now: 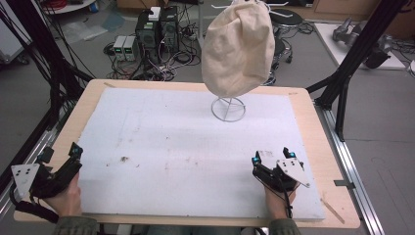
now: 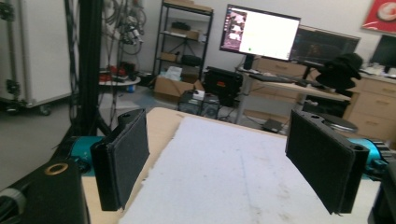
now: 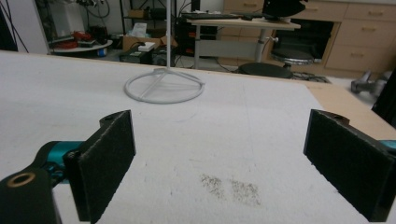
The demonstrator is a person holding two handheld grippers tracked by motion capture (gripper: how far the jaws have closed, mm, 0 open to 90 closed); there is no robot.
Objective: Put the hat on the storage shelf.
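Your left gripper (image 1: pixel 61 155) sits at the near left corner of the table (image 1: pixel 313 122), jaws spread wide with nothing between them; your right gripper (image 1: pixel 271 157) rests near the front right on the white mat (image 1: pixel 186 147), jaws likewise wide apart and empty; ahead of it lies a small dark smudge (image 3: pixel 231 186); farther off, at the mat's back edge, the ring base (image 3: pixel 163 88) of a wire stand carries the cream bag (image 1: pixel 238 46), hanging well clear of both grippers.
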